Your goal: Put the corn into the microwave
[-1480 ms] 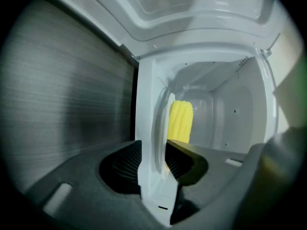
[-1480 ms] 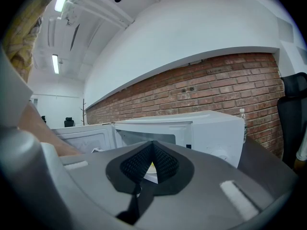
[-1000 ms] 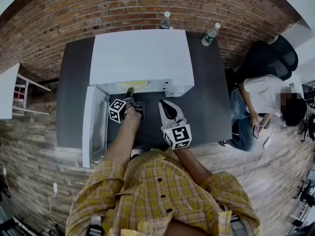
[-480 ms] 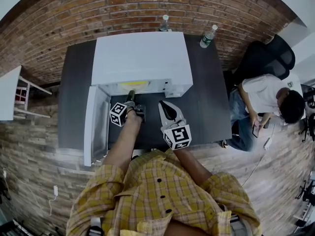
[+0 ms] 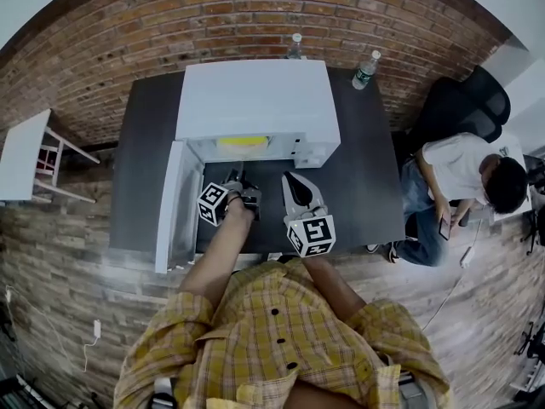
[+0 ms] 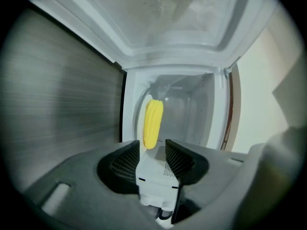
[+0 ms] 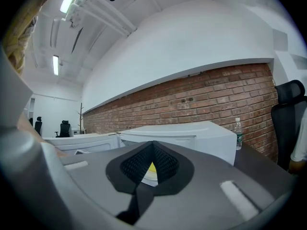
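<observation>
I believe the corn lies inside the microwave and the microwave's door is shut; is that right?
Not quite: the door stands open, swung out to the left, as the head view shows. The corn does lie inside the microwave.

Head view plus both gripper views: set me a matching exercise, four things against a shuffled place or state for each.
Things:
1. corn
2. microwave door
3. green-labelled bottle
4. right gripper

Place or state:
A. swung open to the left
B. jaws together
C. lying inside the microwave
D. standing at the far edge of the table

Pairs: 1-C, 2-A, 3-D, 4-B
</observation>
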`<state>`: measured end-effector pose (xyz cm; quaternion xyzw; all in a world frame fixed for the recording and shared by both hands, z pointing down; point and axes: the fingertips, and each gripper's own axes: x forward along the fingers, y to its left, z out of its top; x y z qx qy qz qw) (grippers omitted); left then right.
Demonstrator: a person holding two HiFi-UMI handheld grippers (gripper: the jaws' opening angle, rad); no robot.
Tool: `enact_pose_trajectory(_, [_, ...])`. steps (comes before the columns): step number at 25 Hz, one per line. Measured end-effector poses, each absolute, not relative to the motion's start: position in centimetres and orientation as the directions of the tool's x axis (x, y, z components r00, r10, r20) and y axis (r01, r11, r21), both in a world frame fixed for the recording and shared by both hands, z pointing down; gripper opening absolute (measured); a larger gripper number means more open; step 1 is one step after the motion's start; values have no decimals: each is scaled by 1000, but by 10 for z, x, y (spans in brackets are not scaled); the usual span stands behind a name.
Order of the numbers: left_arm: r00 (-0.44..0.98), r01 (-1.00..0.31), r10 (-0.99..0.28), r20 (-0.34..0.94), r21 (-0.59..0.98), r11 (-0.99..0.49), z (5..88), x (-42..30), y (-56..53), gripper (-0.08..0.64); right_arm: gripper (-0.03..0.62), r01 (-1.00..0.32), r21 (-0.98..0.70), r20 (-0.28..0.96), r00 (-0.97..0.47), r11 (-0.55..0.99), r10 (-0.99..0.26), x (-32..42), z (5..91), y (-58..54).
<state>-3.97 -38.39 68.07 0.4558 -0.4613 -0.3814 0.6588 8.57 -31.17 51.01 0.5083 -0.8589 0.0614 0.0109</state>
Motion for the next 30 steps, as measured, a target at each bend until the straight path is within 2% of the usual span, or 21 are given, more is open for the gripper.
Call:
enact_pose_trajectory(4, [309, 91, -927, 212, 964, 251, 656, -39, -364, 172, -5, -876, -100, 73, -480, 473, -874, 78, 504, -300])
enact_pose_trajectory(14, [393, 79, -913, 109, 985, 151, 599, -36, -323, 104, -5, -878, -134, 64, -471, 460, -880, 61, 493, -269])
enact_pose_trajectory(21, [440, 93, -895, 71, 988, 124, 574, -38, -298, 0, -5, -874, -145, 77, -477, 464, -876, 49, 494, -251])
enact_pose_trajectory(23, [454, 91, -889, 58, 990, 112, 566, -38, -292, 0, -5, -877, -147, 80, -472, 458, -878, 48, 495, -247])
enact_pose_trajectory(30, [528, -53, -848, 35, 999, 8, 544, -32, -270, 0, -5, -883, -154, 86, -458, 442, -885, 48, 493, -233])
